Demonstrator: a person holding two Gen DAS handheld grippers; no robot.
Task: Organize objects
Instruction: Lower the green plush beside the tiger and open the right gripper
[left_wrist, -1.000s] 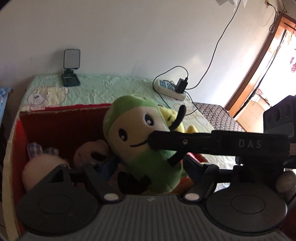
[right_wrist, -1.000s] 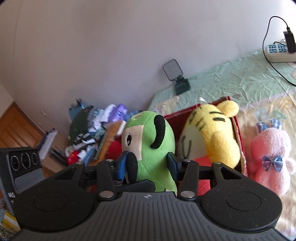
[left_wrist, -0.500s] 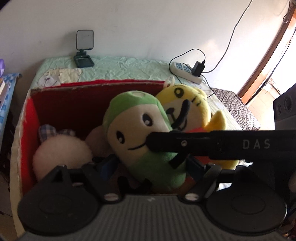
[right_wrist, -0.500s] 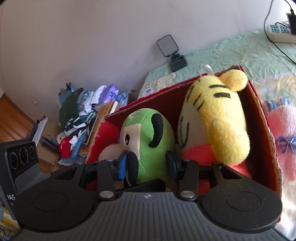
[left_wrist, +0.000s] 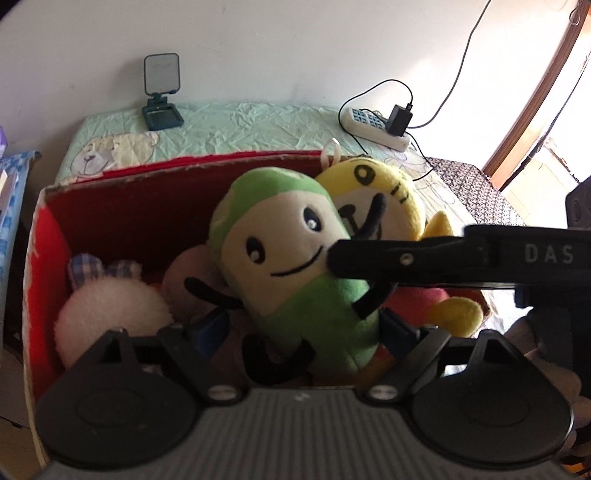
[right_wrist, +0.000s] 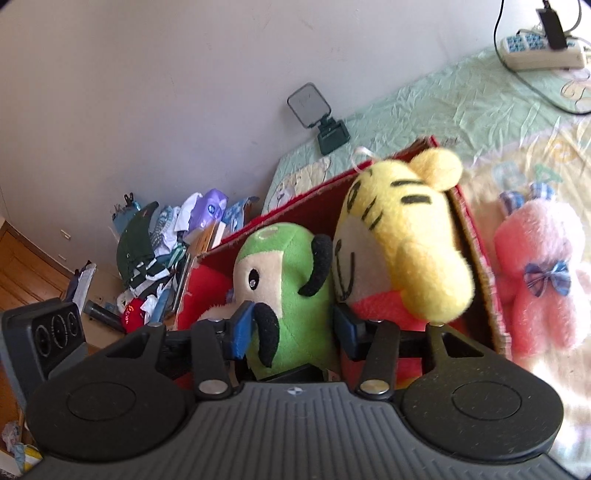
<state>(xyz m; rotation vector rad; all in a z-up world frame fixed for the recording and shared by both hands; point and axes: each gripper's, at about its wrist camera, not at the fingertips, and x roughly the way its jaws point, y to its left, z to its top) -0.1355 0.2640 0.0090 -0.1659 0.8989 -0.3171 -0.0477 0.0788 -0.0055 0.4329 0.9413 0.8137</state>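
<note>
Since one second ago the green plush toy (left_wrist: 295, 273) has gone lower into the red cardboard box (left_wrist: 122, 199), and the yellow tiger plush (left_wrist: 384, 206) now shows more from behind it. The jaws of both tongs have just been opening.

The box is the largest thing, with a matt red inside and a rough brown edge. Its near wall is hidden under the left gripper (left_wrist: 303, 332), and its left side is cut off. The bed cover (left_wrist: 258, 125) behind it is wrinkled pale green cloth.

The green toy is a soft, rounded cylinder with a cream face and thin black arms. It stands between the fingers of both tongs, its long axis leaning, top away from the left gripper and a little to its left, face toward that gripper. Its lower end is hidden behind the gripper bodies.

The left gripper is spread wide and its pads stand apart from the toy. The right gripper (right_wrist: 293, 330) has its blue pads close on both sides of the toy; whether they press it I cannot tell.

The tiger is just right of the green toy, touching it. A pink plush (right_wrist: 539, 273) lies outside the box, right of the right gripper. A pale fluffy toy (left_wrist: 107, 314), half hidden, sits left in the box.
</note>
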